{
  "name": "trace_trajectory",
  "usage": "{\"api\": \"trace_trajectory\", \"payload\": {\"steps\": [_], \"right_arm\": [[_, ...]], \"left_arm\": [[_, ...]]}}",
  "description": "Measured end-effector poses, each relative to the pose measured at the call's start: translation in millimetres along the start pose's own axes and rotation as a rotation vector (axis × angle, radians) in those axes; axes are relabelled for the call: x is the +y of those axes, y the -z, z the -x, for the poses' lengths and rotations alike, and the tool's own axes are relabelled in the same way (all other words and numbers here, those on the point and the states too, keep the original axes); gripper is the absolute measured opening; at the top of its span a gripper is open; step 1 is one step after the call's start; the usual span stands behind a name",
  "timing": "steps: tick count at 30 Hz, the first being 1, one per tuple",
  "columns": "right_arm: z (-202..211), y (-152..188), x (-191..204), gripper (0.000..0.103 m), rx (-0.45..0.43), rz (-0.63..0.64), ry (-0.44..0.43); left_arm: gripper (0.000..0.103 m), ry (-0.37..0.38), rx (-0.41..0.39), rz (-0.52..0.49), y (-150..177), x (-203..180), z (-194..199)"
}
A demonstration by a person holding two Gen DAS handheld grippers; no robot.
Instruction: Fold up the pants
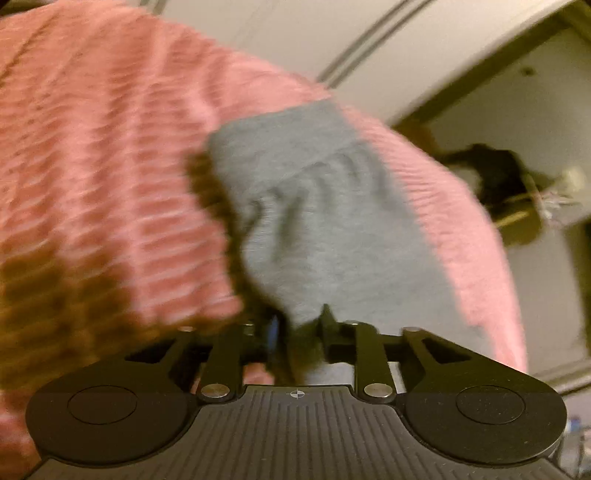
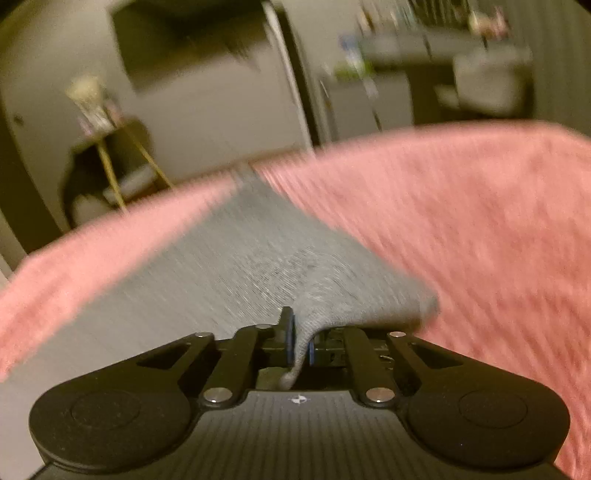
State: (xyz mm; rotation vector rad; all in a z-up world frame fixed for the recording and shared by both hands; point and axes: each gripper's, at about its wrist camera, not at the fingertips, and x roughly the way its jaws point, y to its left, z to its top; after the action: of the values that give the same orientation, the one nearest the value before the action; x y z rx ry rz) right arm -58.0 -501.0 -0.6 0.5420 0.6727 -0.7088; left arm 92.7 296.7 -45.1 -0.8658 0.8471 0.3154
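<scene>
The grey pants (image 1: 317, 206) lie on a pink ribbed blanket (image 1: 103, 147). In the left wrist view my left gripper (image 1: 301, 326) is shut on a gathered edge of the grey fabric, which rises from the jaws toward a waistband-like band at the far end. In the right wrist view my right gripper (image 2: 300, 343) is shut on a corner of the grey pants (image 2: 236, 258); a fold of cloth hangs down between the blue pads. The pants stretch away over the pink blanket (image 2: 480, 229). Both views are motion-blurred.
Pale cabinet doors (image 1: 369, 33) stand beyond the blanket. A small side table with gold legs (image 2: 122, 158) carries a vase at the left. A white fridge (image 2: 295, 85) and kitchen counters (image 2: 443, 62) are farther back.
</scene>
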Motion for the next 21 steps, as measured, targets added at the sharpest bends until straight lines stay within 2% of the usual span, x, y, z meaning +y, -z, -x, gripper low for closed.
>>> {"api": "trace_trajectory", "payload": {"steps": [1, 2, 3, 4, 5, 7, 8, 10, 13, 15, 17, 19, 20, 21], "right_arm": [[1, 0, -5, 0.013, 0.006, -0.024, 0.026], [6, -1, -10, 0.022, -0.017, -0.052, 0.030], [15, -4, -15, 0.027, -0.048, -0.079, 0.035], [21, -7, -18, 0.031, -0.067, -0.089, 0.053], [26, -9, -18, 0.031, -0.087, -0.092, 0.072], [38, -13, -18, 0.031, -0.135, -0.092, 0.080], [43, -13, -15, 0.031, -0.156, -0.090, 0.061], [48, -13, 0, 0.031, -0.177, -0.082, -0.007], [43, -8, 27, 0.030, -0.131, -0.039, -0.154], [35, -2, 45, 0.025, -0.070, -0.010, -0.239], [27, 8, 68, 0.025, -0.011, 0.014, -0.319], [17, 18, 87, 0.025, 0.029, 0.048, -0.370], [9, 23, 94, 0.025, 0.057, 0.075, -0.368], [-4, 26, 100, 0.025, 0.132, 0.092, -0.355]], "left_arm": [[0.036, 0.004, -0.020, 0.025, -1, 1, 5], [0.045, -0.022, -0.052, 0.032, -1, -2, 13], [0.062, -0.077, -0.092, 0.016, -2, -7, 21], [0.066, -0.116, -0.135, -0.003, -1, -11, 29], [0.066, -0.133, -0.196, -0.042, 0, -19, 37], [0.069, -0.149, -0.265, -0.130, 4, -38, 48], [0.070, -0.156, -0.310, -0.174, 9, -51, 54], [0.079, -0.115, -0.355, -0.244, 20, -74, 58], [0.084, -0.015, -0.299, -0.376, 43, -117, 42], [0.084, 0.026, -0.250, -0.451, 61, -142, 24], [0.084, 0.049, -0.202, -0.526, 78, -165, 3], [0.083, 0.057, -0.162, -0.586, 91, -182, -18], [0.083, 0.050, -0.145, -0.618, 97, -190, -32], [0.080, 0.034, -0.129, -0.645, 101, -198, -43]]}}
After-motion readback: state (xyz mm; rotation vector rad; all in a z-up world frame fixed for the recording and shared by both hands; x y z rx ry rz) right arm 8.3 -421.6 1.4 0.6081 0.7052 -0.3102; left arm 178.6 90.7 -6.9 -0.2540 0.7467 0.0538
